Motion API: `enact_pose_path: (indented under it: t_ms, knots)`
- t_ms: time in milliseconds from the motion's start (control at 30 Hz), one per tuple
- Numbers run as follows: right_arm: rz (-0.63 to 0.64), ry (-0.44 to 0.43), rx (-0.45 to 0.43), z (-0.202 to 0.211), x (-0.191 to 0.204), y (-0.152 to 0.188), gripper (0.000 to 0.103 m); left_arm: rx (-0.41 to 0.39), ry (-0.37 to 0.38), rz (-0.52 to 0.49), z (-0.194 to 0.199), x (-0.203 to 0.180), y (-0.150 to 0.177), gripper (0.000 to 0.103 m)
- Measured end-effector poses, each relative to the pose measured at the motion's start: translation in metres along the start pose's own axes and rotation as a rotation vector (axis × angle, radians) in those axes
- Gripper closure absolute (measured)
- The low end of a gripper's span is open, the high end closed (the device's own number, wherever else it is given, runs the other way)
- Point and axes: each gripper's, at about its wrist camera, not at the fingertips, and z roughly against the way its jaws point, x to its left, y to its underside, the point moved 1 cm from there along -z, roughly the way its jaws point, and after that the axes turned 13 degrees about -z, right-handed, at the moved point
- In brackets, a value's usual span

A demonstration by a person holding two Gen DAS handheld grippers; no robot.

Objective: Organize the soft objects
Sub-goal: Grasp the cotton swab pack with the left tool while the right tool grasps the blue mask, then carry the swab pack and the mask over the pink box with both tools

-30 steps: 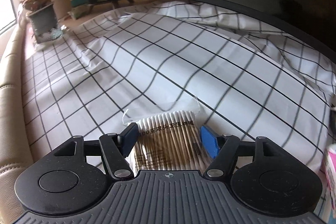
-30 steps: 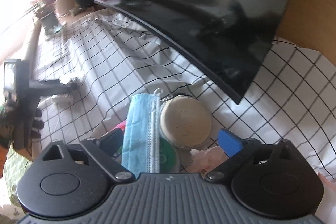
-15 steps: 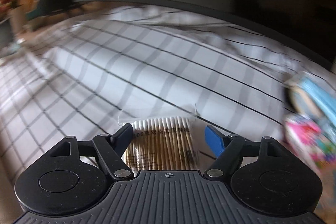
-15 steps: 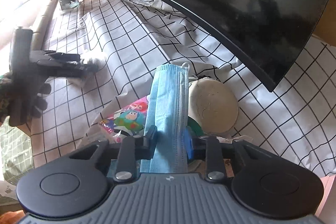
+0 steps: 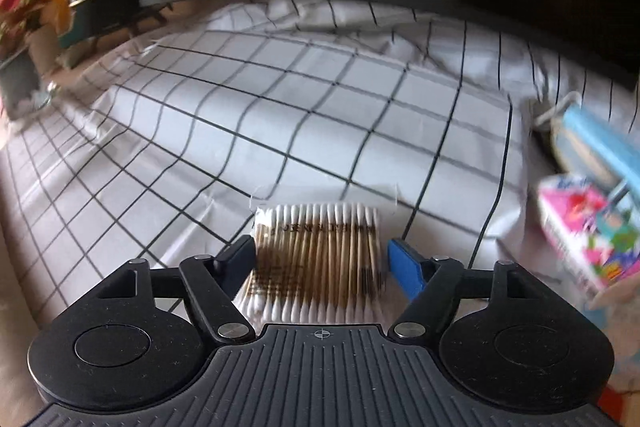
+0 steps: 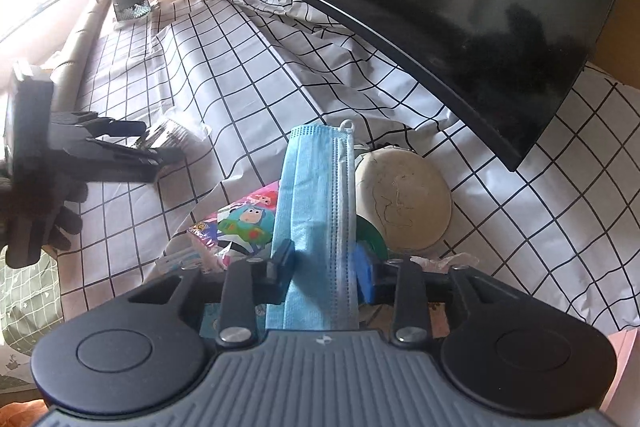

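on the white cloth with the black grid (image 6: 248, 75), under the edge of a large dark curved screen (image 6: 460, 7), the sorting looks barely begun. at the right side of the cloth a small heap of soft things lies together: a folded pale blue pleated face mask (image 6: 316, 195), a round beige cushion-like pad (image 6: 404, 203), a pink cartoon-printed packet (image 6: 236, 223), a green round thing (image 6: 370, 235) half hidden beneath the mask, and a crumpled bit of clear wrap (image 6: 444, 261).

the right gripper (image 6: 326, 265) has its jaws part way in around the near end of the mask; they have just been closing hard and then easing a little, and the pads appear to press the mask's two long edges, so i judge it gripped, though it has not left the heap.

well apart from that heap, the left gripper (image 5: 322, 259) stands with its jaws as wide as they go around a clear flat packet of wooden-stemmed cotton swabs (image 5: 316, 259). the black pad looks to touch one side, while a narrow gap shows at the blue pad, so nothing is clamped; the packet lies flat on the cloth. those jaws have just been opening.

no box, tray or cleared sorting spot shows in either view, so i cannot tell where things are meant to go. by my reckoning nearly everything remains: the mask to be carried off, then the pad, the packet and the rest.
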Motion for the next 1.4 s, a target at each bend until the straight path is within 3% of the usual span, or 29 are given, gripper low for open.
enact_pose_path:
  t_ms: [67,233,533,600,667,900,1033,1400]
  knots:
    - [0.008,-0.002,-0.018,0.003,0.000,0.000,0.065,0.032,-0.017,-0.011,-0.009,-0.001,-0.001,0.021]
    - [0.031,-0.011,-0.008,0.004,0.006,-0.005,0.065,0.024,0.022,0.092,-0.010,0.012,0.003,0.024]
    - [0.015,0.017,0.039,-0.007,0.010,-0.009,0.068,-0.020,0.162,0.238,0.031,0.014,0.004,0.028]
    - [0.026,-0.002,0.050,-0.005,0.014,-0.008,0.086,-0.027,0.179,0.230,0.040,0.007,0.002,0.028]
    - [0.019,-0.019,0.061,-0.001,0.017,-0.007,0.098,-0.027,0.205,0.226,0.047,0.000,0.001,0.028]
    - [-0.079,-0.025,-0.009,0.042,0.008,-0.019,0.099,-0.009,0.237,0.209,0.066,-0.019,-0.006,0.028]
    - [-0.144,0.001,-0.084,0.082,-0.009,-0.022,0.099,-0.047,0.239,0.193,0.087,-0.026,-0.019,0.028]
    - [-0.321,0.106,-0.258,0.178,-0.089,0.026,0.098,-0.158,0.275,0.012,0.139,-0.095,-0.081,0.028]
